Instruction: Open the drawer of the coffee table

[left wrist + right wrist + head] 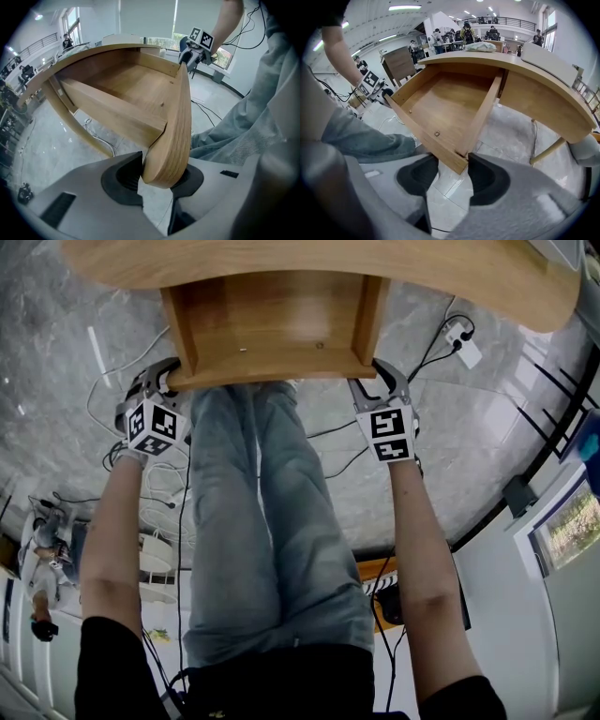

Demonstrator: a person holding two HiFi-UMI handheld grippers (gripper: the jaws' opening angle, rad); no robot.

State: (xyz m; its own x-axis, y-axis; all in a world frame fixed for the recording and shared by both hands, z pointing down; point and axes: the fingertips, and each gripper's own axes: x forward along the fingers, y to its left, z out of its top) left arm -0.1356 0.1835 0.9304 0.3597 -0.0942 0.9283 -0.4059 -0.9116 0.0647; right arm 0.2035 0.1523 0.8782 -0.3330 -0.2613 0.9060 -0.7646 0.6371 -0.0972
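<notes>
"Is it open, then?"

"Near enough. The drawer [277, 334] stands well out from under the coffee table [487, 282], right over the person's knees. Its whole floor is on show, with nothing lying in it. I'd say the pull is all but done. What's left is letting go, and perhaps a last bit of travel if the runners allow it."

"Who's got hold of it?"

"Both hands. The left gripper [157, 180] is clamped on the left end of the front panel [176, 117], one dark pad on each face. The right gripper [452, 171] pinches the right front corner, with its jaws set wider to take in the panel and the side wall together."

"What's it made of?"

"Pale, oak-coloured board with a fine straight grain and a matt finish. The box is plain and square, with thin side walls. The front panel is thicker and rounded off at its end, and the tabletop sweeps in a long curve. There's one small round fitting [437, 133] on the inside of the front. The floor [487, 427] is glossy grey stone with cables trailing across it."
</notes>
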